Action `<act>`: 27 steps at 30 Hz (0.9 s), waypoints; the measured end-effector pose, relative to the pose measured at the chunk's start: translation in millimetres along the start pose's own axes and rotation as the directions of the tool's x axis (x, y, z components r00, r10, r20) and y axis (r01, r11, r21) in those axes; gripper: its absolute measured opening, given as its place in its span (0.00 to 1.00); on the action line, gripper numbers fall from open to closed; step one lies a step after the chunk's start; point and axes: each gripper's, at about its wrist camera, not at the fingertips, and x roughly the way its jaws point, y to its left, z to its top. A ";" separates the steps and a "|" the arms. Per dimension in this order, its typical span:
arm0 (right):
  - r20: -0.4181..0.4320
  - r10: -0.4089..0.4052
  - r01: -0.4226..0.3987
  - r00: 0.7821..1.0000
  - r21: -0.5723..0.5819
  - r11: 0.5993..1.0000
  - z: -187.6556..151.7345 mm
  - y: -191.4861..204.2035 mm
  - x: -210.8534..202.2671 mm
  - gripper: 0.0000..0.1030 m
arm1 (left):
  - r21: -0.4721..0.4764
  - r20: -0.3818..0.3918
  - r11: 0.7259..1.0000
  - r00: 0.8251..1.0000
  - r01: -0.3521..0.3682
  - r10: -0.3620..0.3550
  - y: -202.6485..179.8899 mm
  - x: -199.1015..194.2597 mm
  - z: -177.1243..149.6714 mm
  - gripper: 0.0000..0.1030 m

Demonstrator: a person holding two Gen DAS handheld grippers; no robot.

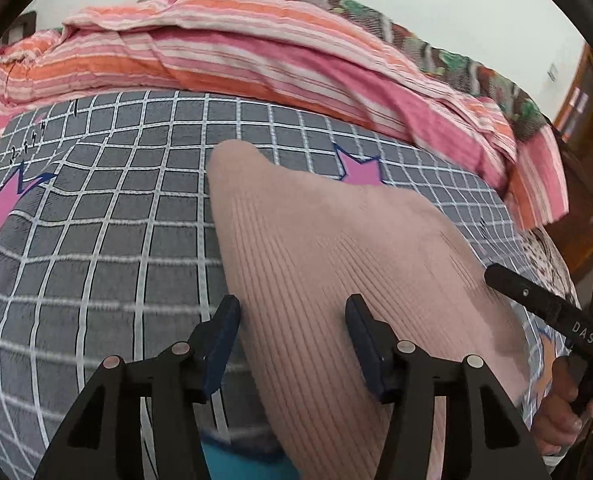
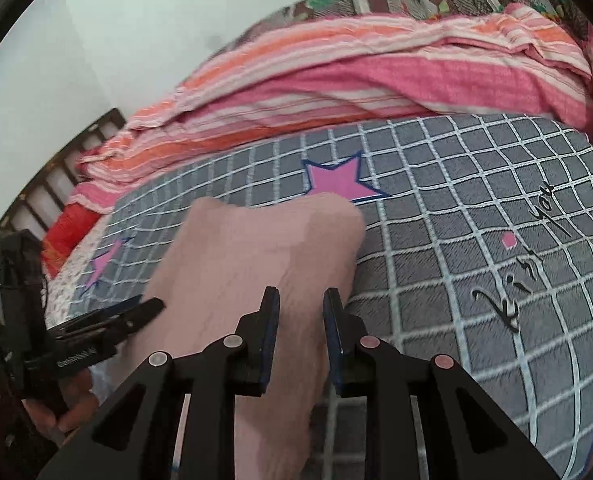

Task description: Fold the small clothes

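While both claws reach over the bed, a ribbed pink garment (image 1: 316,248) drapes across the grey checked blanket (image 1: 116,208).

Left gripper (image 1: 292,320) stands spread, cloth between its pads, though I cannot tell whether they press it; right gripper (image 2: 300,312) is nearly pressed together, pinching the garment's near edge. Open blanket lies toward nine o'clock in the left view and three o'clock in the right. Behind, at twelve, a striped pink-orange quilt (image 2: 336,72) is bunched below the white wall (image 2: 116,20). Blanket script reads "Kiss you" (image 2: 524,256); the other gripper's arm shows "DAS".
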 end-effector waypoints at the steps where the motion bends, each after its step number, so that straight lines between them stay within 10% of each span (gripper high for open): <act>1: -0.008 0.008 -0.008 1.000 -0.012 1.000 -3.8 3.8 -2.6 0.22 | 0.008 0.004 1.000 1.000 -0.008 0.008 -2.5 -4.1 -4.4 0.52; 15: -0.081 -0.096 0.096 0.992 -0.007 0.995 -35.9 7.1 4.0 0.19 | 0.052 0.042 0.994 0.995 -0.095 0.093 -13.5 -27.4 -34.8 0.56; 27: -0.026 -0.082 0.082 0.996 0.014 0.997 -24.1 3.8 3.0 0.11 | 0.036 0.019 0.999 1.000 -0.015 0.014 7.9 -55.2 -61.9 0.58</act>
